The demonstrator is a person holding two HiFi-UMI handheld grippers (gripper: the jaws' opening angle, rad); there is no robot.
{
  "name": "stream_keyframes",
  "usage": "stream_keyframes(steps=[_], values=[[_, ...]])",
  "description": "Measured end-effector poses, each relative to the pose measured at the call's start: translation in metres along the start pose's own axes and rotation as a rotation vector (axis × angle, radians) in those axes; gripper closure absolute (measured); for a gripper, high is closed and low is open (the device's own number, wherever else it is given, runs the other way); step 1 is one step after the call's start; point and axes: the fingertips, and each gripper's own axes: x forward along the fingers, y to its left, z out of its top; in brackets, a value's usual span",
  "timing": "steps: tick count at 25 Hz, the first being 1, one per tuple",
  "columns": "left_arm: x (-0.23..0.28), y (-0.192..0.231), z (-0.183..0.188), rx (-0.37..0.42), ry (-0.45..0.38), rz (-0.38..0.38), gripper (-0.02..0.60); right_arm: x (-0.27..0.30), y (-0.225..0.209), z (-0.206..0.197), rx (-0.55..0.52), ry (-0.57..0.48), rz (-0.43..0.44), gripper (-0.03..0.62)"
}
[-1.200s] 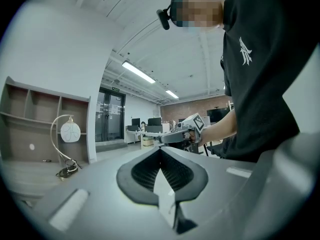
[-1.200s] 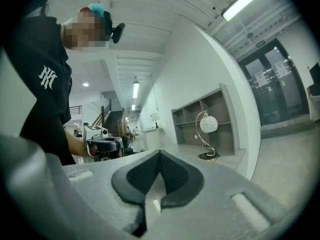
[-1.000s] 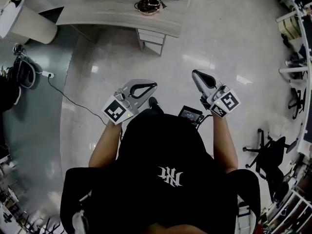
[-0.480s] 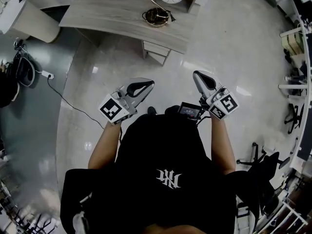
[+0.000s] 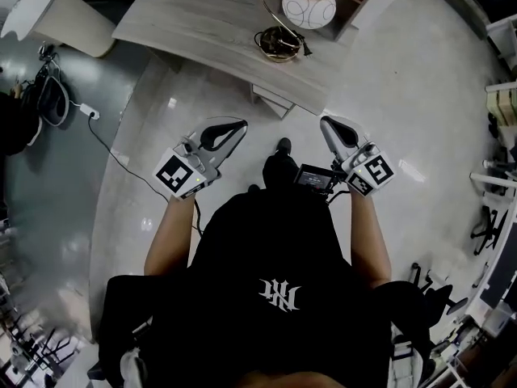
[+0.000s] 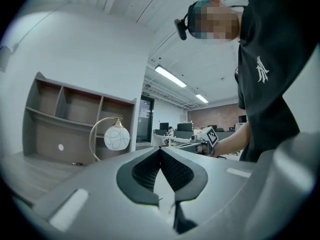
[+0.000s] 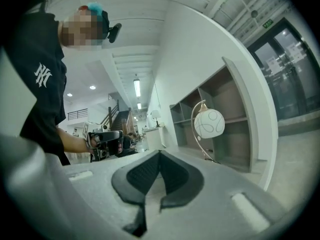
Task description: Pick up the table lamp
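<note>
Standing short of the desk (image 5: 202,18), the person holds both grippers out over the pale glossy floor (image 5: 388,63), one on each side of the body, neither touching anything. Left gripper (image 5: 240,123): jaws closed tip to tip, dark pads meeting at the point, nothing between them. Right gripper (image 5: 325,121): same, jaws pressed together and empty. Both point toward the desk. Table lamp (image 5: 307,6) stands upright on the grey wood-grain desktop, toward its right end in the head view, just in front of the open shelf unit (image 6: 70,106). Its round base sits on the desktop; a thin gold arc rises from it and curves over, and a white globe shade with fine looping lines hangs from the arc's end. Lamp is well apart from both grippers, ahead of them and between their two lines: the left gripper view has it left of the jaw tips, the right gripper view has it to the right. A drawer unit (image 5: 275,102) shows under the desk edge. White cable (image 5: 113,148) trails across the floor at left.
</note>
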Motion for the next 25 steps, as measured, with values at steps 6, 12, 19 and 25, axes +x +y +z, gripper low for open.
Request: stream_keyframes(steps=[6, 12, 19, 25], values=[[0.042, 0.041, 0.027, 0.063, 0.036, 0.035, 0.578, 0.034, -0.051, 0.025, -0.009, -0.013, 0.063, 0.591], [0.073, 0.080, 0.045, 0.092, 0.075, 0.075, 0.578, 0.053, -0.089, 0.030, 0.007, -0.002, 0.105, 0.591], [0.106, 0.118, 0.054, 0.071, 0.091, 0.073, 0.578, 0.067, -0.130, 0.030, 0.030, -0.014, 0.125, 0.591], [0.123, 0.158, 0.061, 0.077, 0.127, 0.092, 0.578, 0.074, -0.151, 0.036, 0.091, -0.083, 0.158, 0.591]])
